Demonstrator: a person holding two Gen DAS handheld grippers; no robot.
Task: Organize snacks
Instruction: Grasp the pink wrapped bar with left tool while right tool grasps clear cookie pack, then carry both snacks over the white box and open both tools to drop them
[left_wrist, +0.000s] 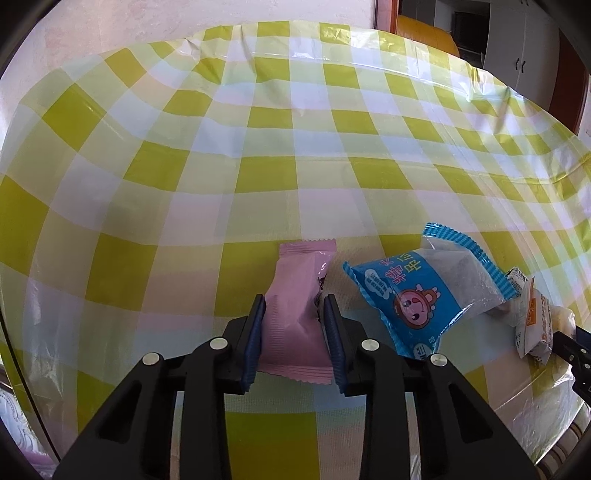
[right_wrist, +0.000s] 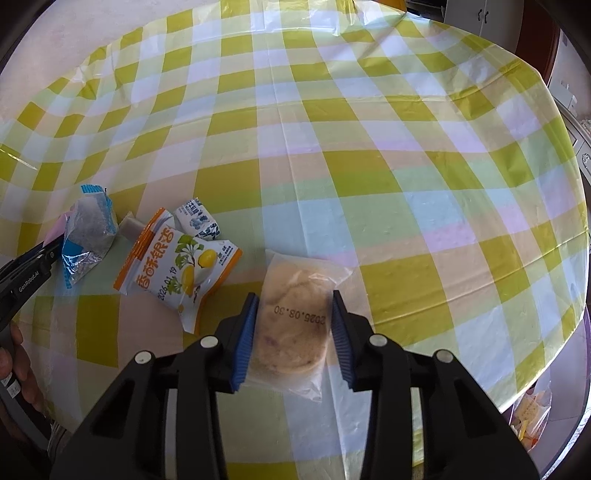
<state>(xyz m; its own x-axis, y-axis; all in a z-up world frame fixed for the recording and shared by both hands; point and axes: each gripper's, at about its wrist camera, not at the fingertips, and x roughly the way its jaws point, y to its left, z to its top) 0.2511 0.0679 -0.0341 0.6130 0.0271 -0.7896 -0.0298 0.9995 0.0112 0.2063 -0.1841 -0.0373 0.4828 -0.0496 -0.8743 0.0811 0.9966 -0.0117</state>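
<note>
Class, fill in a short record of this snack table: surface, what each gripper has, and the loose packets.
surface: green checked tablecloth
left gripper: jaws pressed on the pink snack packet
right gripper: jaws around the clear-wrapped round cake, left pad touching
loose packets: blue cartoon packet, orange ginkgo packet, small blue-and-white packet

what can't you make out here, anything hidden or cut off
- Left wrist view: the orange-and-white packet is cut off by the lens rim.
- Left wrist view: the pink packet hides its print beneath its side.
- Right wrist view: the small blue-and-white packet, print too small.
</note>
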